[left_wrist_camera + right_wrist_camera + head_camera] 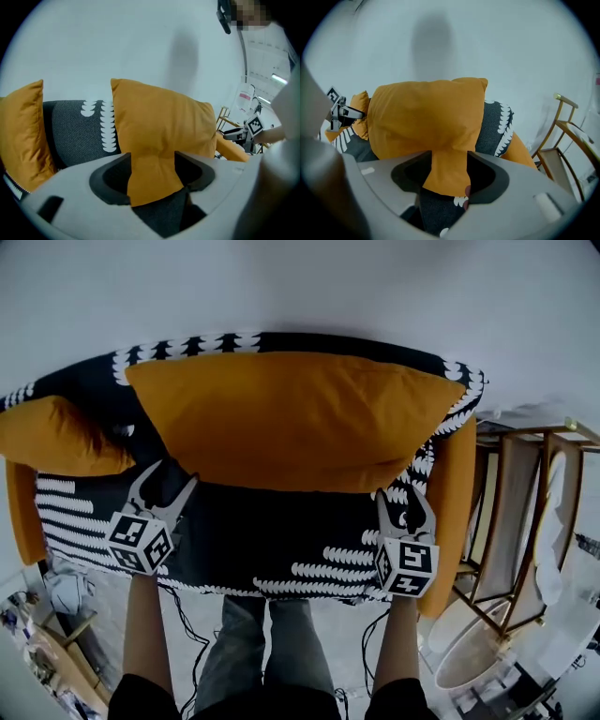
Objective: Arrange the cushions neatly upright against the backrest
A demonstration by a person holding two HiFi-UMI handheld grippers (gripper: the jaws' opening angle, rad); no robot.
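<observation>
A light wooden rack hung with pale cloth (517, 512) stands at the right, a white oval tub (466, 659) on the floor just beside it, a plain white wall (300, 282) behind.

Left gripper (172, 474): pitched forward and down, jaws pinching a lower corner of the cushion (281, 418) (fabric bunched between them). Right gripper (405, 498): same pitch, jaws apparently clamped on the opposite lower corner. Left forearm (148, 624), right forearm (398, 643): bare, extended, roughly parallel.
</observation>
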